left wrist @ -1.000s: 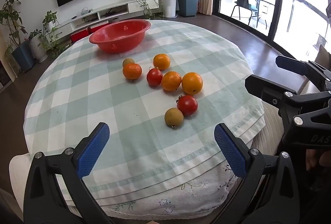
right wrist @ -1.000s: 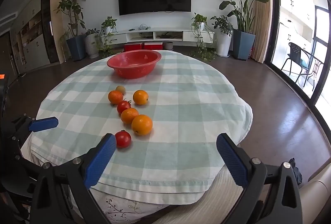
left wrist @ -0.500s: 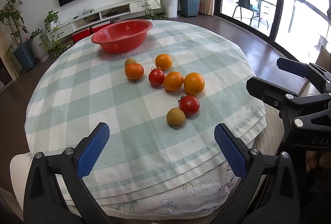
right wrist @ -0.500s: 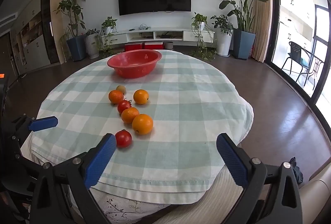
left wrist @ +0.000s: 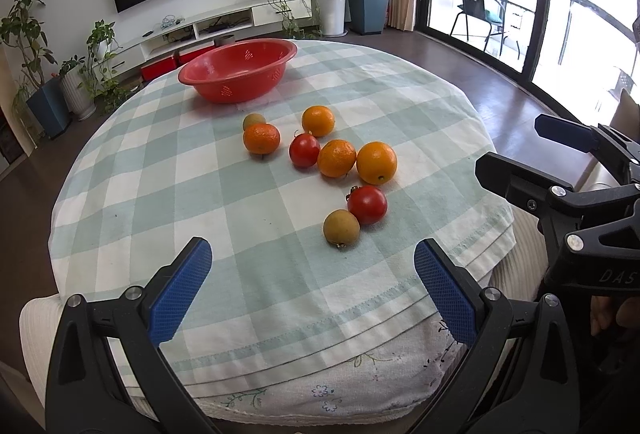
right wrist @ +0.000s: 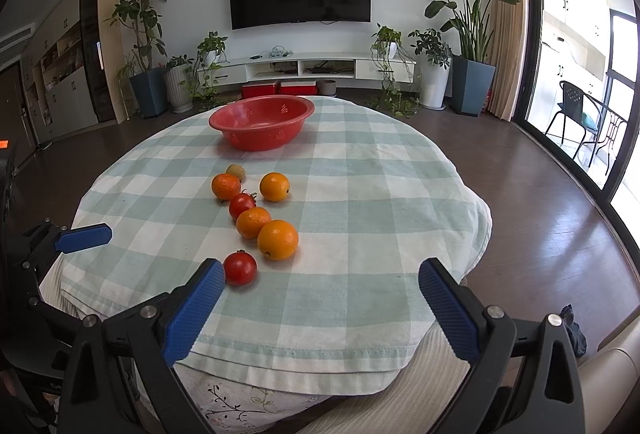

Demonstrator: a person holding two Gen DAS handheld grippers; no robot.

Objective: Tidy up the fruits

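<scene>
Eight fruits (left wrist: 337, 158) lie loose mid-cloth, none yet in the red bowl (left wrist: 239, 70) at the far side. Over the last second only our view shifted: fruit sits slightly lower and nearer in both wrist views, so we are easing in. Left gripper (left wrist: 313, 290) and right gripper (right wrist: 322, 308) both gape wide, empty. Nothing sorted yet; the first pick is ahead.

tablecloth (left wrist: 248, 234): matt woven cloth | bowl (left wrist: 240, 69): glossy perforated plastic | floor (right wrist: 540, 201): polished wood
</scene>
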